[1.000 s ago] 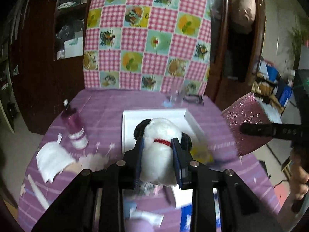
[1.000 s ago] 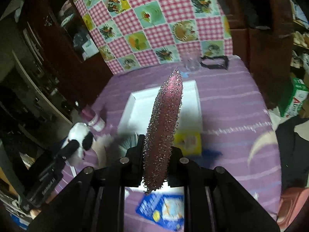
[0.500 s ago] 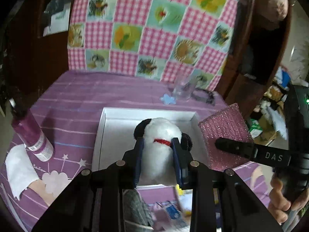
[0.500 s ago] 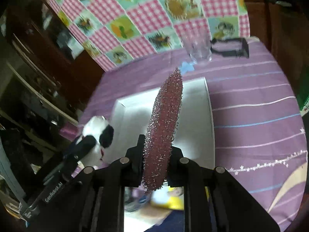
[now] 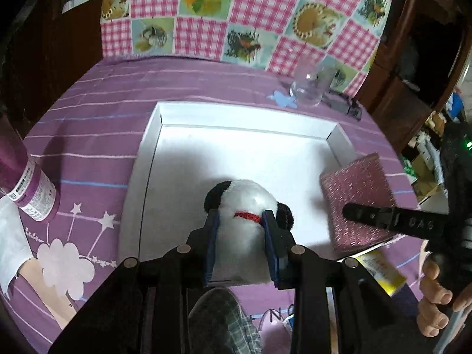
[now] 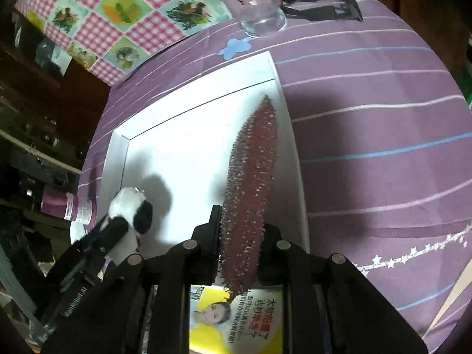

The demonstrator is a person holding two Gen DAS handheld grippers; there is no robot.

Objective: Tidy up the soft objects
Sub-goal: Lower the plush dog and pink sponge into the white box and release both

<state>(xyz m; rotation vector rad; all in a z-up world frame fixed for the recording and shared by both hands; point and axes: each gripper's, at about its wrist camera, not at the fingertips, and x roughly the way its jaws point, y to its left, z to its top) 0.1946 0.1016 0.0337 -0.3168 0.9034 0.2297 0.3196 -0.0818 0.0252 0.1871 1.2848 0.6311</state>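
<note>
A white plush dog (image 5: 239,197) with black ears and a red collar is clamped between the blue pads of my left gripper (image 5: 240,218), low over the near part of a white shallow box (image 5: 153,147). My right gripper (image 6: 242,218) holds a pink glittery sponge (image 6: 253,162) on edge over the box's right side; its jaws are starting to open, and the pads still touch the sponge. The sponge (image 5: 357,194) also shows at the right of the left wrist view. In the right wrist view the plush dog (image 6: 129,203) sits at the lower left.
The purple striped tablecloth carries a purple bottle (image 5: 26,188) and white cloth (image 5: 8,236) at the left, and a clear glass (image 6: 259,14) and black frame (image 6: 321,6) beyond the box. A yellow packet (image 6: 233,315) lies at the near edge. A checked cloth (image 5: 236,14) hangs behind.
Both grippers have come forward and down over the white box with their loads still held. The box now fills the middle of both views, and the plush and the sponge hang low above its floor.
</note>
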